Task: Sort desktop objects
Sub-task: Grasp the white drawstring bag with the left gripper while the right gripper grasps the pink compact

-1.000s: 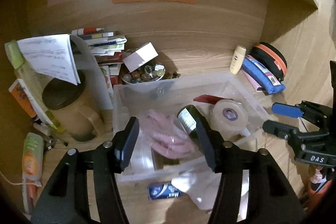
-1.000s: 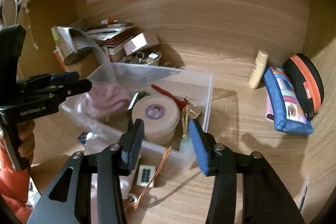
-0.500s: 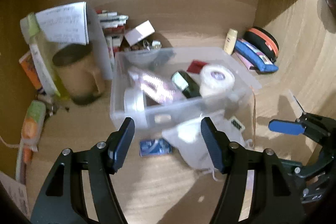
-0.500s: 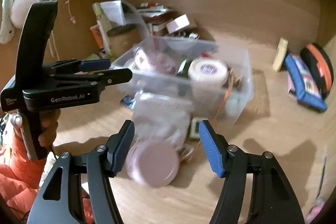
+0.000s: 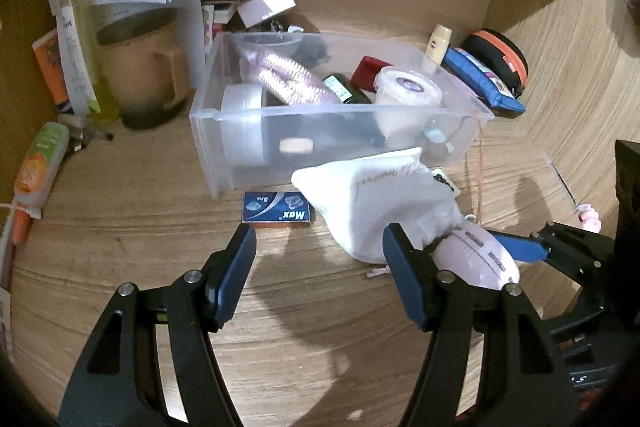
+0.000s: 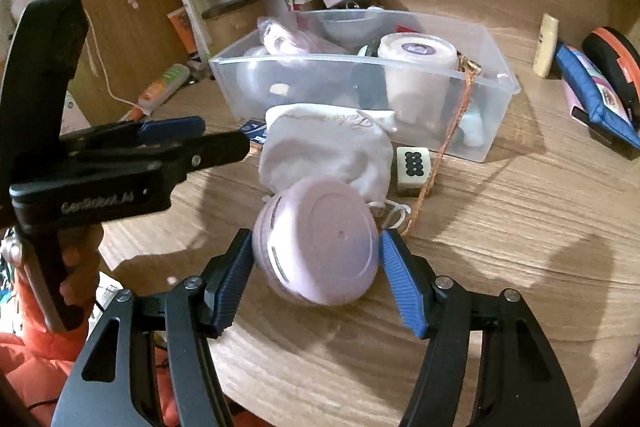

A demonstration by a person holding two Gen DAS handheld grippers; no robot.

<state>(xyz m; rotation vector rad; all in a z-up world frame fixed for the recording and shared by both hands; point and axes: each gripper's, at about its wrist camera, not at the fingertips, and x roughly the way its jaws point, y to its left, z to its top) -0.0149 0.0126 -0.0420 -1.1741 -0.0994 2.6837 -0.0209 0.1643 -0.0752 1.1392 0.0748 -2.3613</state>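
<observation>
— Wood-grain desk (image 5: 120, 247) with a wooden back panel, right? What sits on it?

— Yes. At the centre of both views stands a clear plastic bin (image 5: 280, 131), holding a roll of tape (image 6: 416, 63), a dark bottle (image 5: 346, 91), a pink spiral bundle (image 5: 288, 79) and a round white lid (image 5: 244, 123) leaning against its left wall.

— And in front of the bin?

— A white cloth pouch (image 6: 328, 151) lies just before it, with a small blue box (image 5: 276, 213) beside its left edge in the left wrist view. A mahjong tile (image 6: 412, 165) sits to the pouch's right in the right wrist view, touched by an orange cord (image 6: 448, 143) hanging over the bin's rim.

— Where's the pink item?

— The round pink case (image 6: 320, 247) sits low in the middle of the right wrist frame, half out of the pouch's mouth.

— Is the right gripper holding it?

— The right gripper (image 6: 316, 259) brackets the case, both blue pads against its sides, so it appears clamped on it.

— And the left one?

— The left gripper (image 5: 320, 267) hovers over bare desk at the lower centre of its frame, jaws spread wide with nothing between them.

— Anything on the edges?

— A tan mug (image 5: 140, 67) at the upper left, and a blue pencil case (image 5: 484, 83) with a black-and-orange pouch (image 5: 500, 55) at the upper right.
</observation>
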